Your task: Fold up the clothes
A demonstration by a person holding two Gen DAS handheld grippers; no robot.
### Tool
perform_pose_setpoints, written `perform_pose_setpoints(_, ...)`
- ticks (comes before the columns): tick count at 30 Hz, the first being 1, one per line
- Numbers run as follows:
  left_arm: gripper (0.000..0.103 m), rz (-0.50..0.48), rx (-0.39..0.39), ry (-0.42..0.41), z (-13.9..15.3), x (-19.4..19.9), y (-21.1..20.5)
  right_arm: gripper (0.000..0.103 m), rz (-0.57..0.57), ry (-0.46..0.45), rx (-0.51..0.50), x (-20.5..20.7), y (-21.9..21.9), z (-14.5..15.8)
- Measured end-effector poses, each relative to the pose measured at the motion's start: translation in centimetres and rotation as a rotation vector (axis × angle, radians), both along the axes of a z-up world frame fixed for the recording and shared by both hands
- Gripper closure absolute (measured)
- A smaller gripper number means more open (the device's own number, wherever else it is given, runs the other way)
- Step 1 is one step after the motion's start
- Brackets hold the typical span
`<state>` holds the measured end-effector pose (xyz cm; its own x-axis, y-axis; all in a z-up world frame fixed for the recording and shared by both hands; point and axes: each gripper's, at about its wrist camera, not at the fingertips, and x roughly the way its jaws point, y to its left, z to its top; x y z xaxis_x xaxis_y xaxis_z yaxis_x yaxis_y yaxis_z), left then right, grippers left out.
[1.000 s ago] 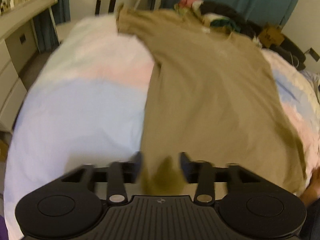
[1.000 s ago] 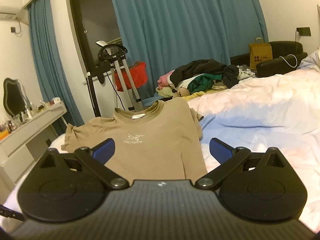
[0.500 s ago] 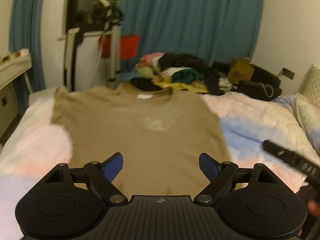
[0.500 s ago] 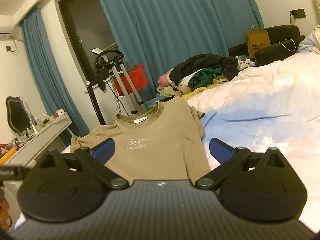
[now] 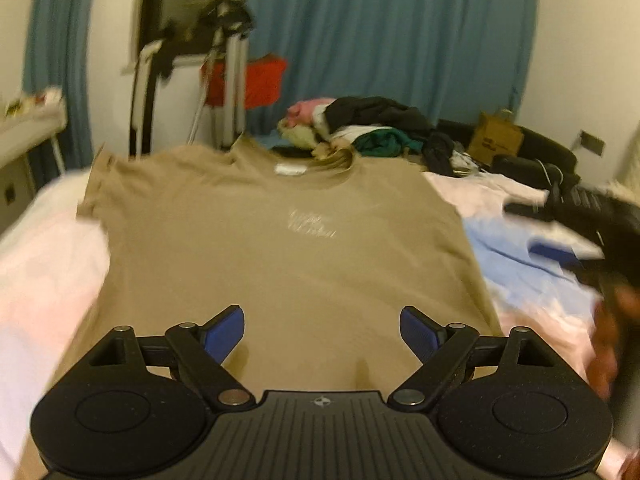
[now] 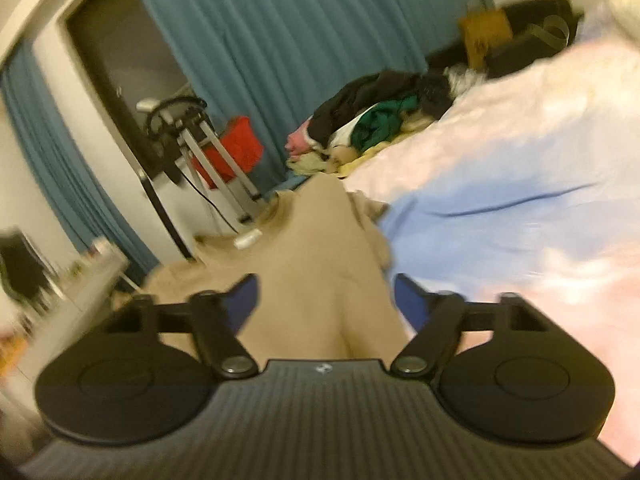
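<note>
A tan T-shirt (image 5: 280, 240) lies flat, front up, on the bed, collar at the far end, with a pale logo on the chest. My left gripper (image 5: 322, 330) is open and empty, just above the shirt's near hem. My right gripper (image 6: 326, 300) is open and empty, over the shirt's (image 6: 316, 268) right side near its hem. The right gripper also shows, blurred, at the right edge of the left wrist view (image 5: 576, 236).
The bed has a pink, white and blue duvet (image 6: 500, 220). A pile of mixed clothes (image 5: 372, 128) lies beyond the collar. An exercise machine (image 5: 224, 60), blue curtains, a brown paper bag (image 5: 496, 136) and a white dresser (image 5: 24, 120) at far left ring the bed.
My left gripper let go of the shirt hem, opened and swung to face the shirt squarely. The shirt now lies flat. My right gripper tilted and moved quickly, blurring its view.
</note>
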<state>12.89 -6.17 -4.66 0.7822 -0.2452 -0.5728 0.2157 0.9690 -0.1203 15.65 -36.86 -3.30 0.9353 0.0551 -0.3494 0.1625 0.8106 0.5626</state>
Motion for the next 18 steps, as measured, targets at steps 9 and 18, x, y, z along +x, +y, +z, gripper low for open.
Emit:
perform_pose_setpoints(9, 0.016, 0.024, -0.181, 0.076, -1.9, 3.5, 3.3, 0.062, -0.111, 0.096, 0.151, 15.5, -6.3, -4.3)
perform_pose_setpoints(18, 0.016, 0.025, -0.227, 0.121, -4.2, 6.9, 3.9, 0.083, -0.002, 0.180, 0.138, 22.6, -5.6, -7.6)
